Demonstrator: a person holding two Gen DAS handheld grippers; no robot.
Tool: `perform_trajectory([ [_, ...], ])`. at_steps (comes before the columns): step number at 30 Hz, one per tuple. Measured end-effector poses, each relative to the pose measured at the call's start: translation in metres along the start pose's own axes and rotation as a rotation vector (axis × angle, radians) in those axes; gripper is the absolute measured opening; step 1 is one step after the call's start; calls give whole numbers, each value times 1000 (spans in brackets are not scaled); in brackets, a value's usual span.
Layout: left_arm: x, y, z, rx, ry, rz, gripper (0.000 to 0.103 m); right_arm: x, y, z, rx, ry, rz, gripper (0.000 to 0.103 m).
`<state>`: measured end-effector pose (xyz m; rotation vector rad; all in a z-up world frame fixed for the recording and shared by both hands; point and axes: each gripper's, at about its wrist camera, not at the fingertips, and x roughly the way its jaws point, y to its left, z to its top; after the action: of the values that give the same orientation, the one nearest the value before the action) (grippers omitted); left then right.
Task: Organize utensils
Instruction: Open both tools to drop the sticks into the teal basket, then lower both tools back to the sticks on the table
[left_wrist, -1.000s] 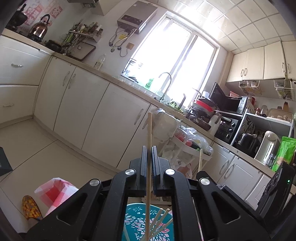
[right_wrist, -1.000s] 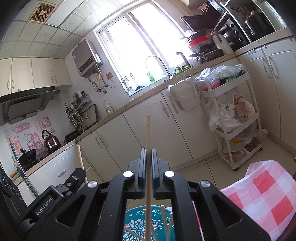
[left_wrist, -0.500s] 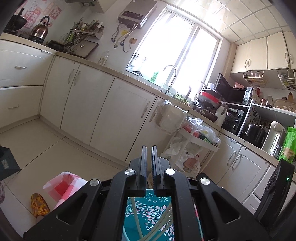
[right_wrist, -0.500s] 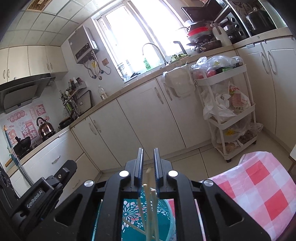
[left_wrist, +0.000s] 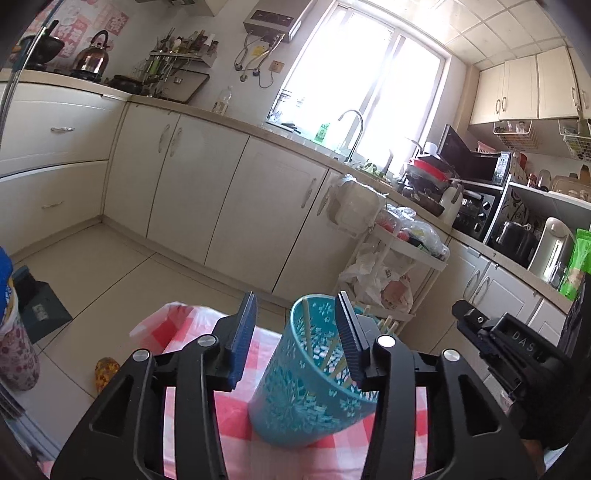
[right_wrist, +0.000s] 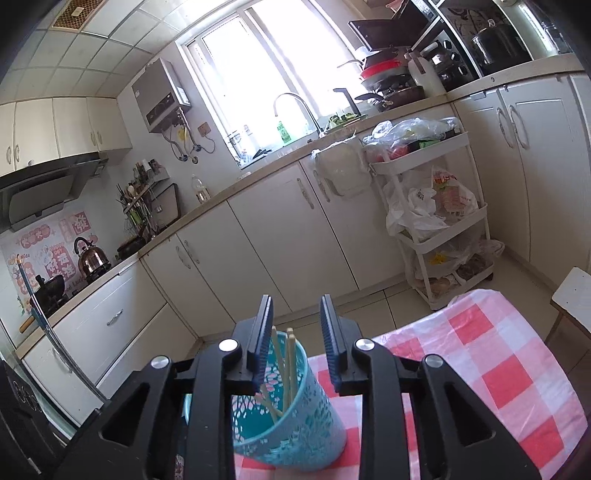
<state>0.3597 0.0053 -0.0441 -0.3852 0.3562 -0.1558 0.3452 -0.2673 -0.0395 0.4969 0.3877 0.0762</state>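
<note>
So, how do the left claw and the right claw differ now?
The left claw stands wider apart than the right claw. The teal perforated plastic holder sits toward the left claw's right finger, while it sits toward the right claw's left finger. Shared: both have jaws opening, grip nothing, and look over the pale wooden chopsticks in the holder.

Teal plastic holder (left_wrist: 303, 384), wood chopsticks (right_wrist: 291, 365), matt.

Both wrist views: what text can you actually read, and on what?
"DAS": on the black body of the right hand-held gripper, further letters hidden.
"AXE": green bottle by the sink.
Pink wall stickers over the stove: Chinese characters, too blurred to read.
Snack bags on the white cart: print too small.
</note>
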Motion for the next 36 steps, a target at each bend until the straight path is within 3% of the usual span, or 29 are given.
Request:
perform_trajectory([
  [6,-22,13,-40,27,111,43,47,-33,-3,-41,-51,110,-9,27],
  [13,-37,32,-93,26,262,90,50,-38,-9,-134,-181,420,-34,27],
  [17,-41,29,-113,58,314,98,51,-27,-10,-162,-222,518,-39,26],
  [31,-33,31,-137,67,399,126,57,-1,4,-184,-319,611,-79,23],
  [36,-31,26,-137,81,410,125,60,-1,-10,-178,-211,616,-32,23],
])
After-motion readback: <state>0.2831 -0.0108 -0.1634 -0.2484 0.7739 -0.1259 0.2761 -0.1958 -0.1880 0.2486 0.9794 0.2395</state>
